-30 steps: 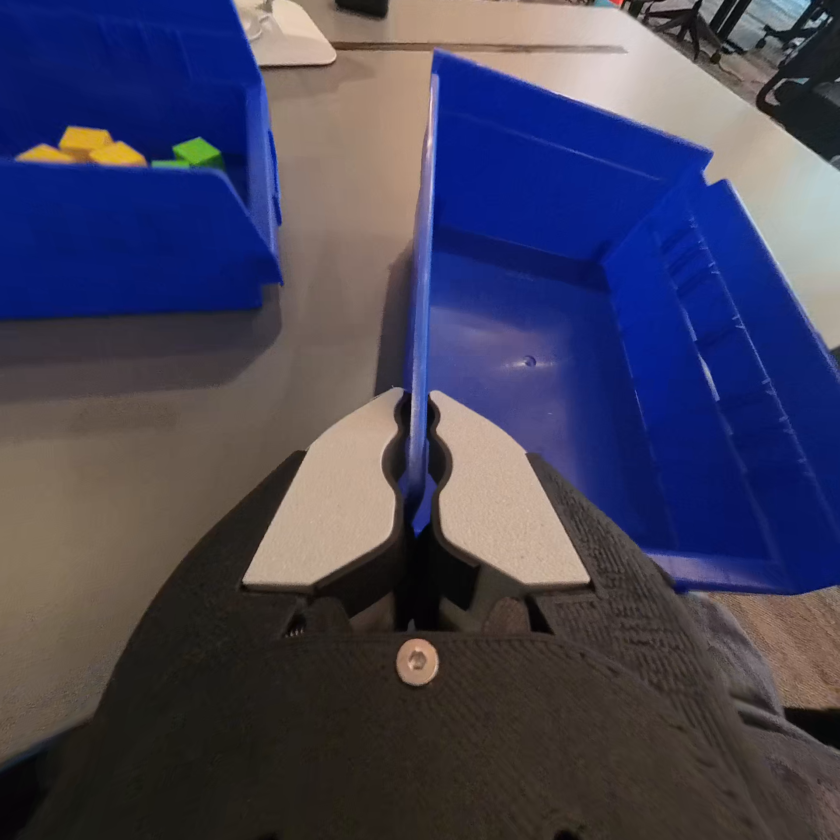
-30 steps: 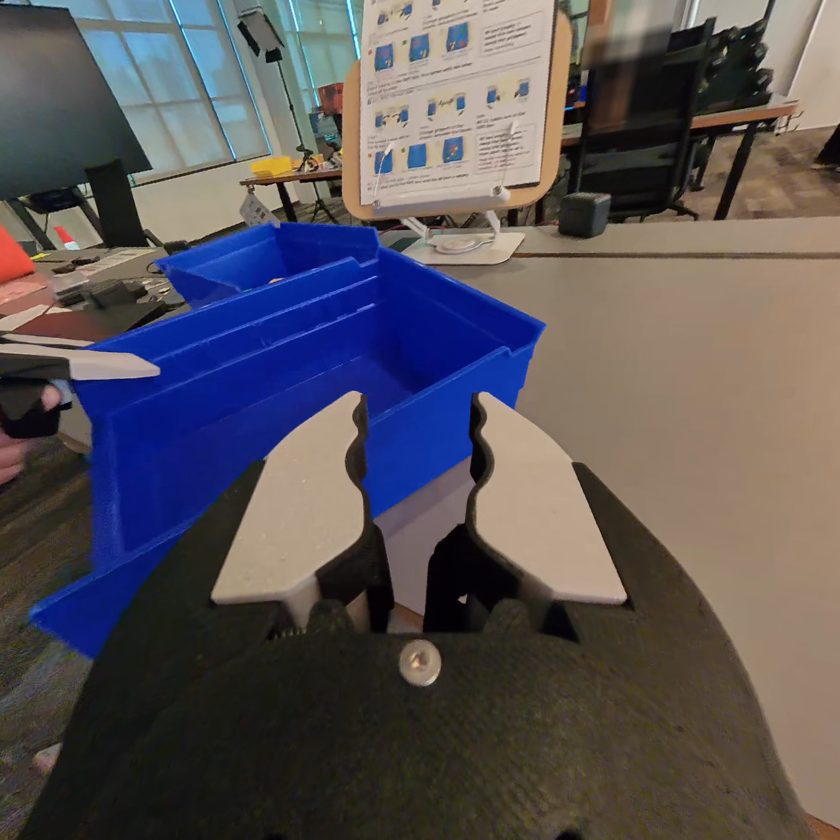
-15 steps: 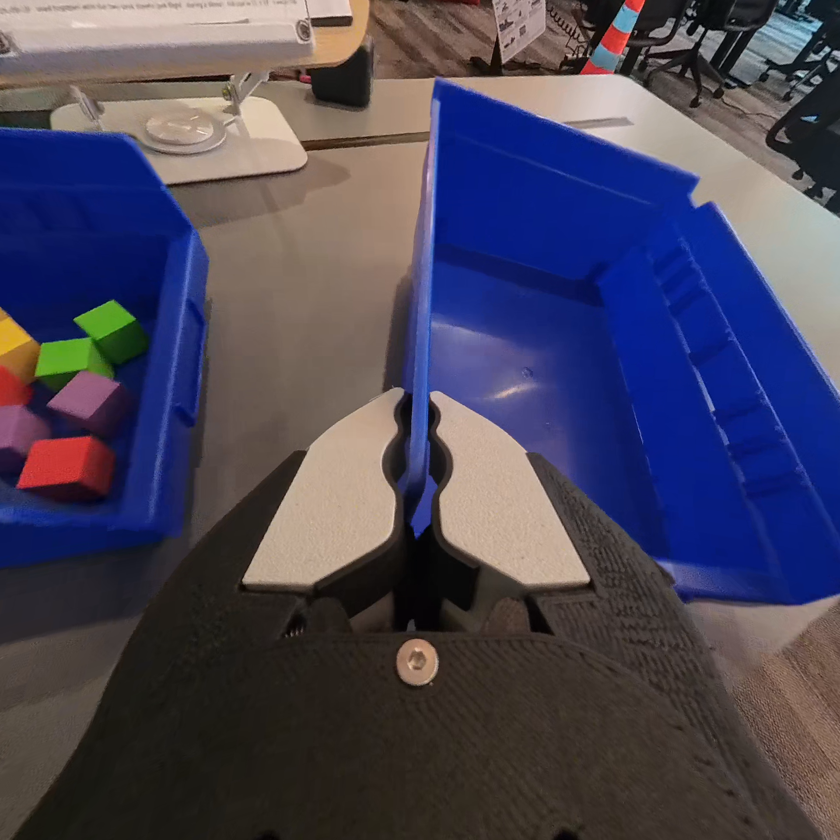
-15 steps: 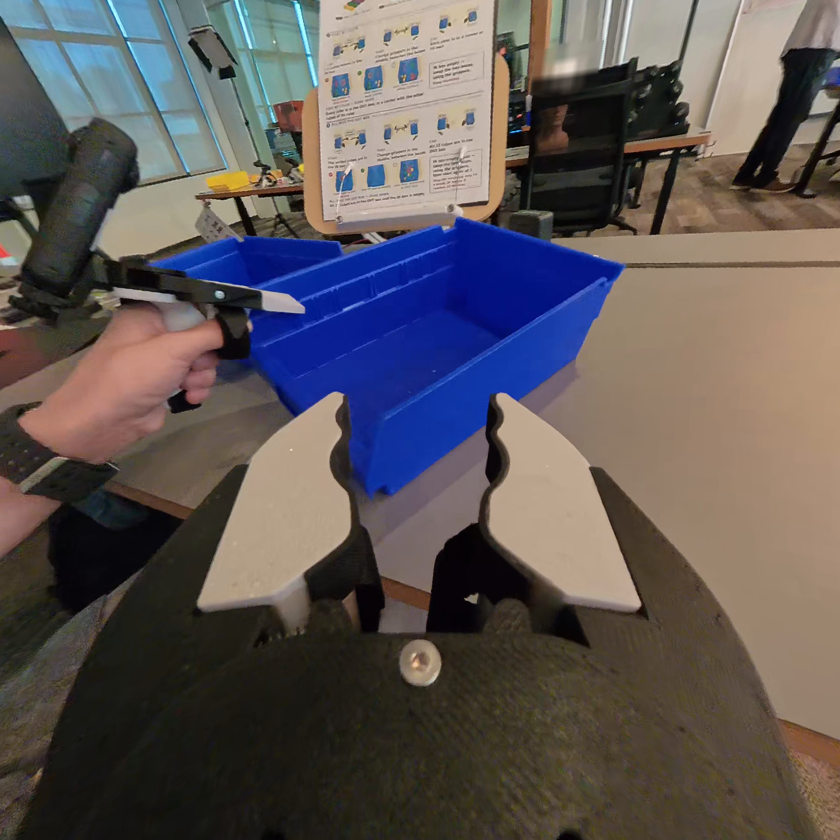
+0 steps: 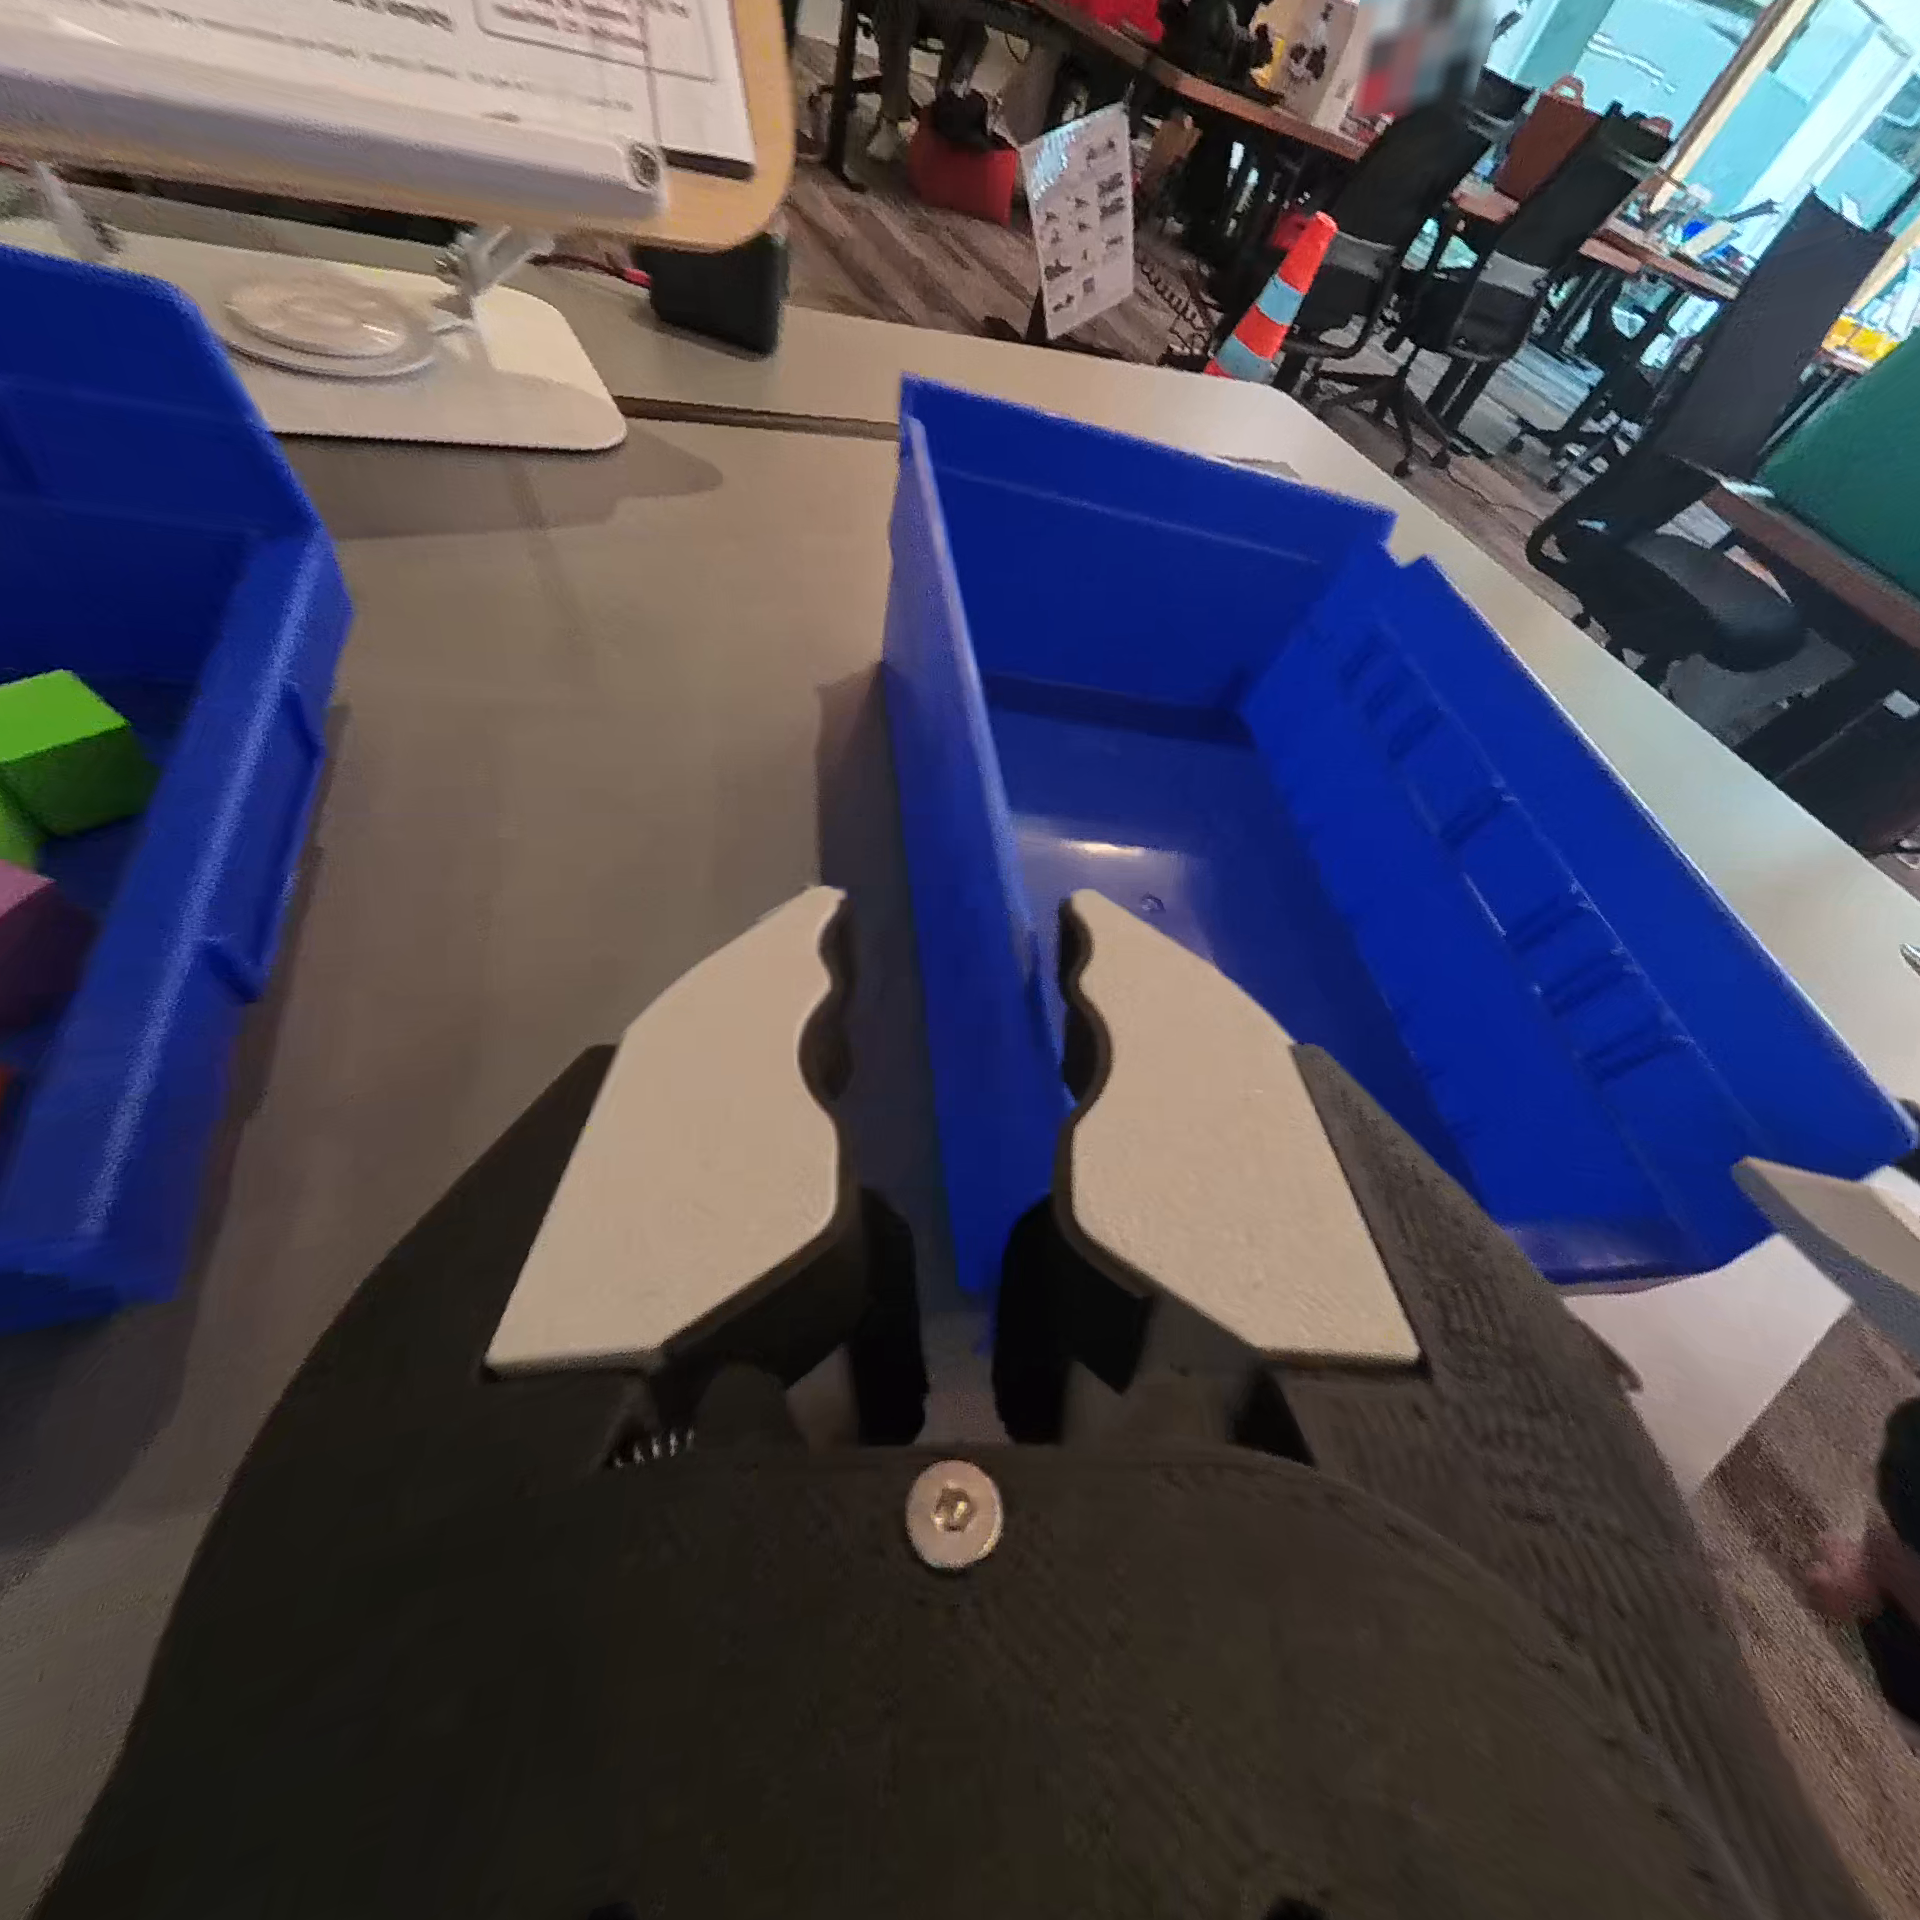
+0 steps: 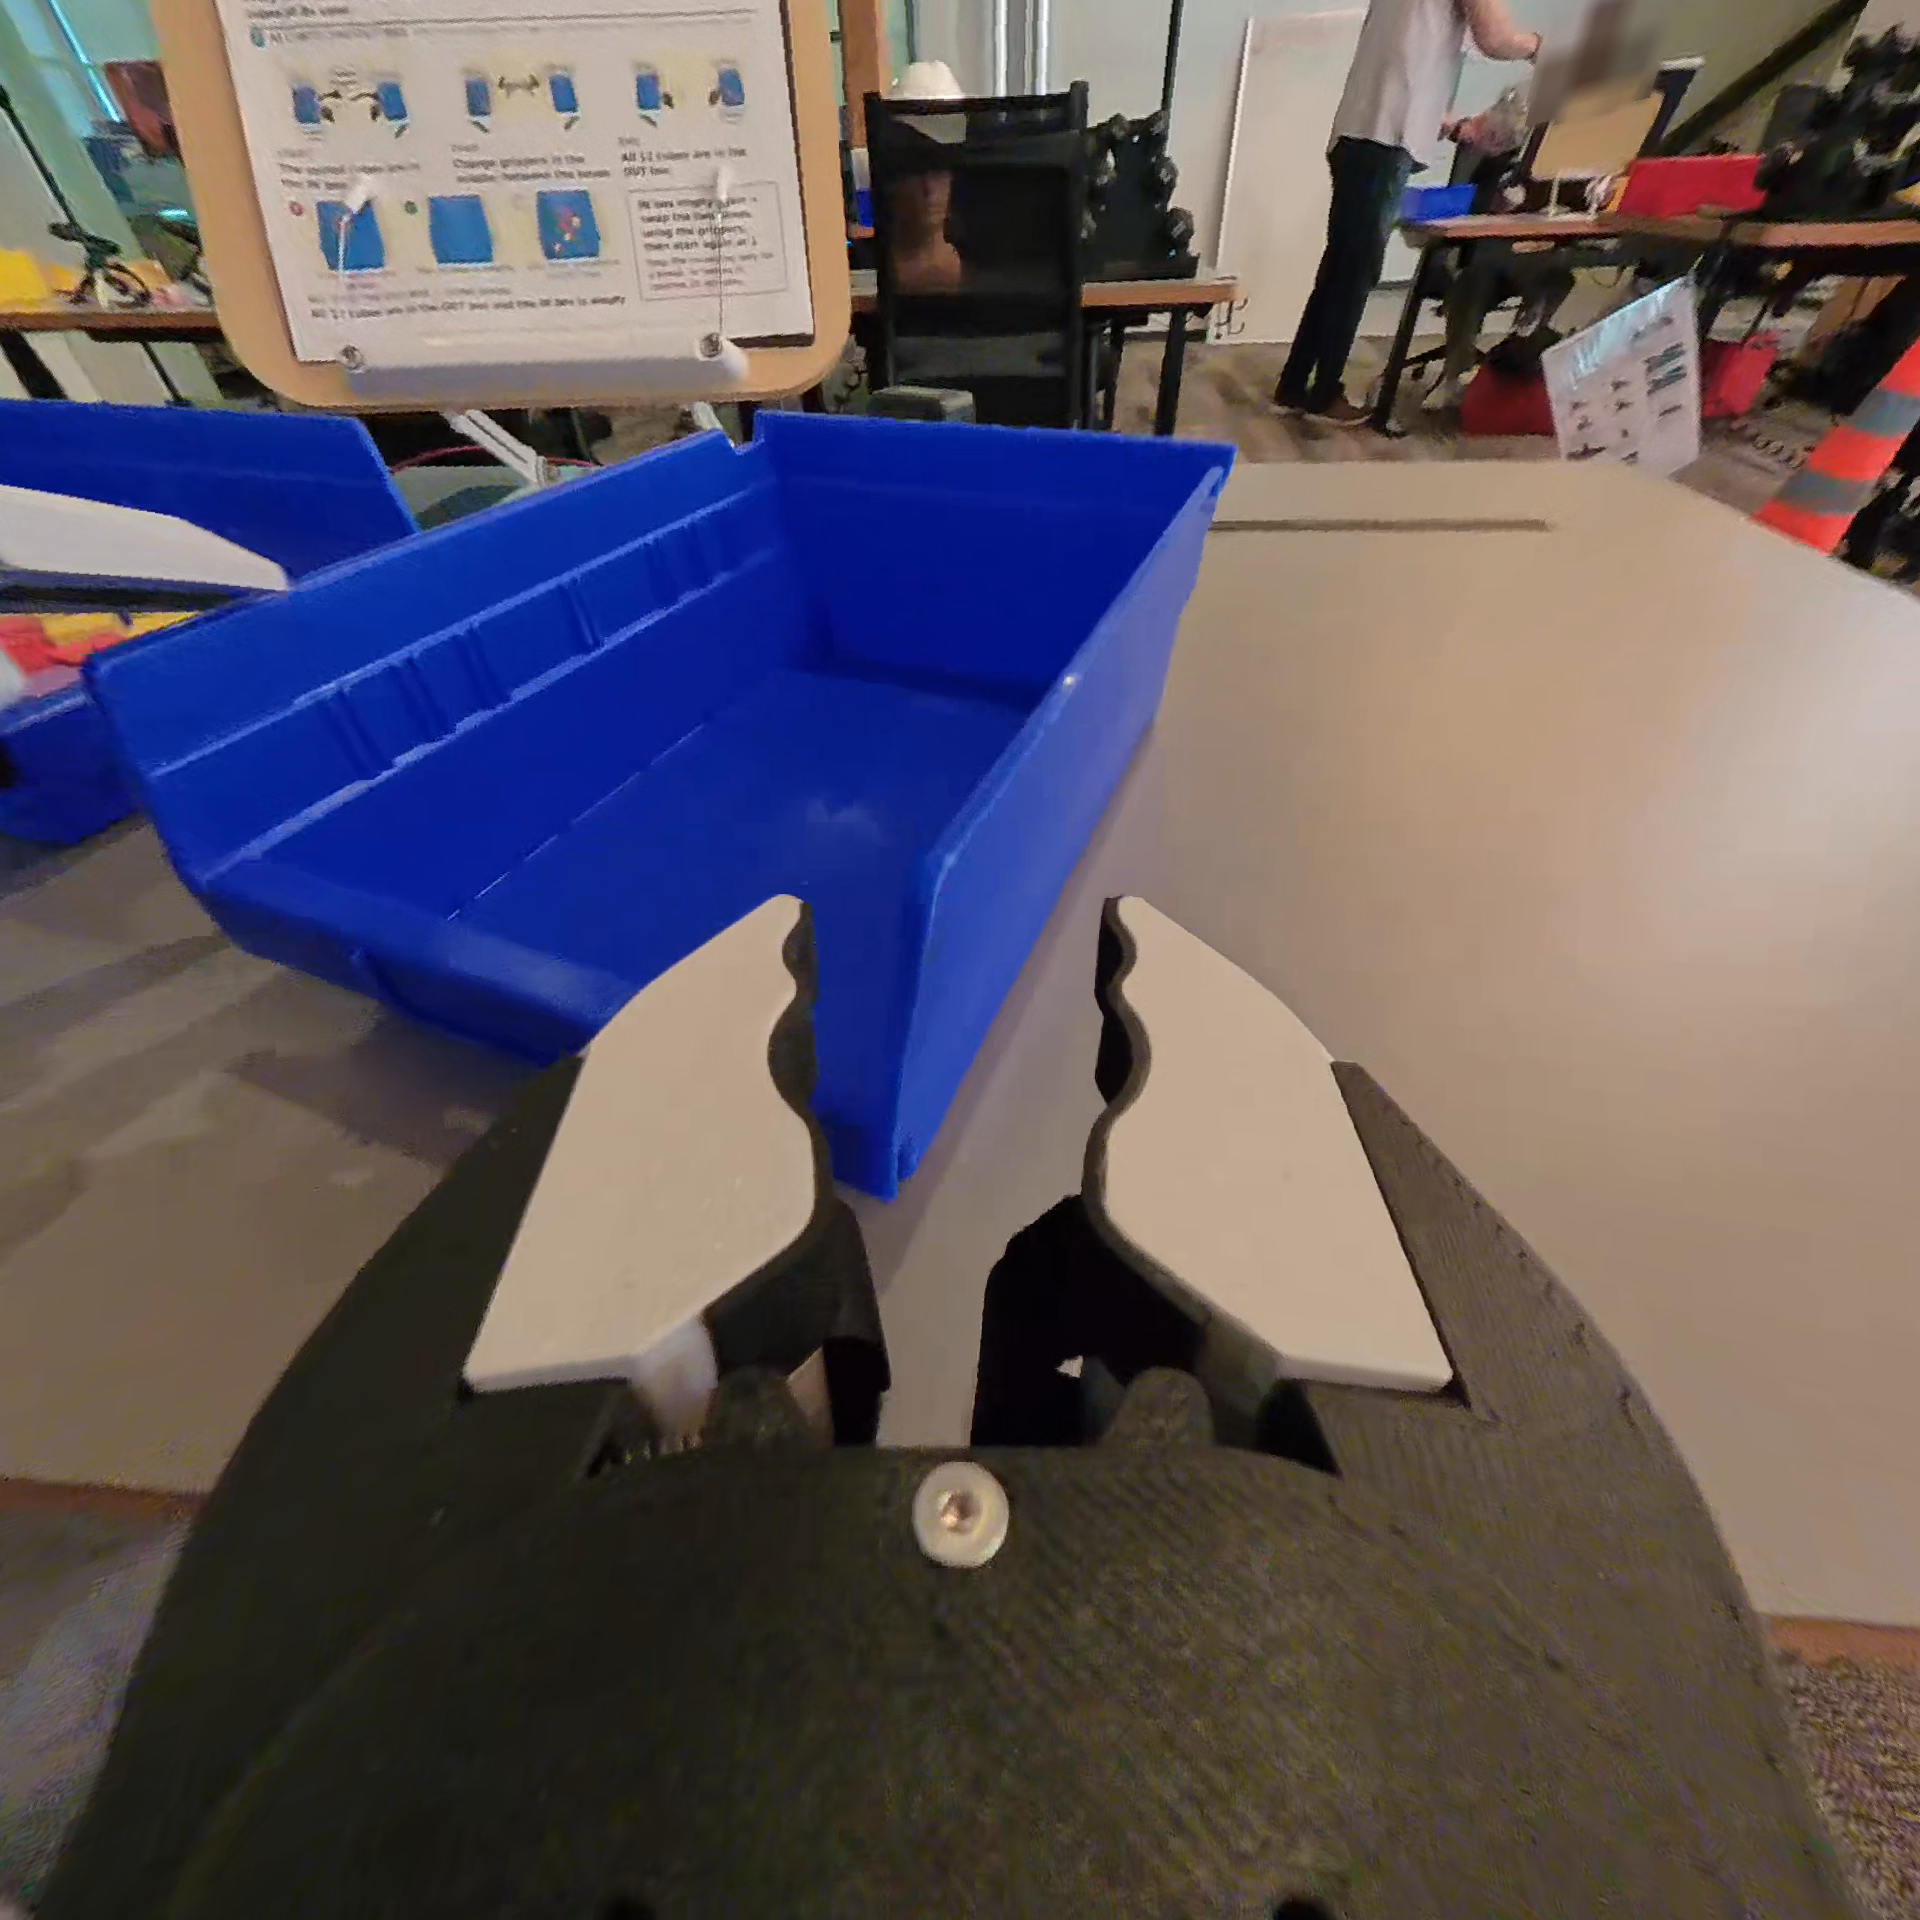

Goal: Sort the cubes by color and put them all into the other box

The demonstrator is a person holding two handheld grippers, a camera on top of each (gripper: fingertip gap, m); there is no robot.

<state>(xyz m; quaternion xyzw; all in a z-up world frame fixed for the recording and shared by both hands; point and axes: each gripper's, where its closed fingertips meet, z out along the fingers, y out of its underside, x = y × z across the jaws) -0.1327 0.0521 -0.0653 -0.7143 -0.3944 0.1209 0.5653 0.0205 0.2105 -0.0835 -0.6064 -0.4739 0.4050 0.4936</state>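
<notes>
Left wrist view is showing me my left gripper (image 5: 951,914) with its jaws parted, straddling the left side wall of the empty blue bin (image 5: 1226,831); I am seeing a gap on both sides of the wall, so nothing is being clamped. The bin is sitting on the grey table (image 5: 582,748), running from 6 o'clock up toward 12 o'clock, its near end hanging close to the table edge. At 9 o'clock a second blue bin (image 5: 208,852) is holding coloured cubes, a green cube (image 5: 62,748) plainest among them. A board on a white stand (image 5: 416,353) is standing at 11 o'clock.

In the right wrist view my right gripper (image 6: 951,914) is also spread wide and gripping nothing, with the bin's right side wall (image 6: 997,904) and near corner lying between the fingers at 12 o'clock. The left gripper's pale fingertip (image 6: 135,551) is poking in at 9 o'clock.

I am judging the bin to be light, being empty moulded plastic: thin, stiff walls, ribbed along one long side, with a glossy floor that is catching glare. That sheen suggests it is slippery, so I am reckoning the rim of a long wall, near mid-length, is the best hold, the scalloped pads biting across the thin edge. A one-sided grip would probably let it tip.
</notes>
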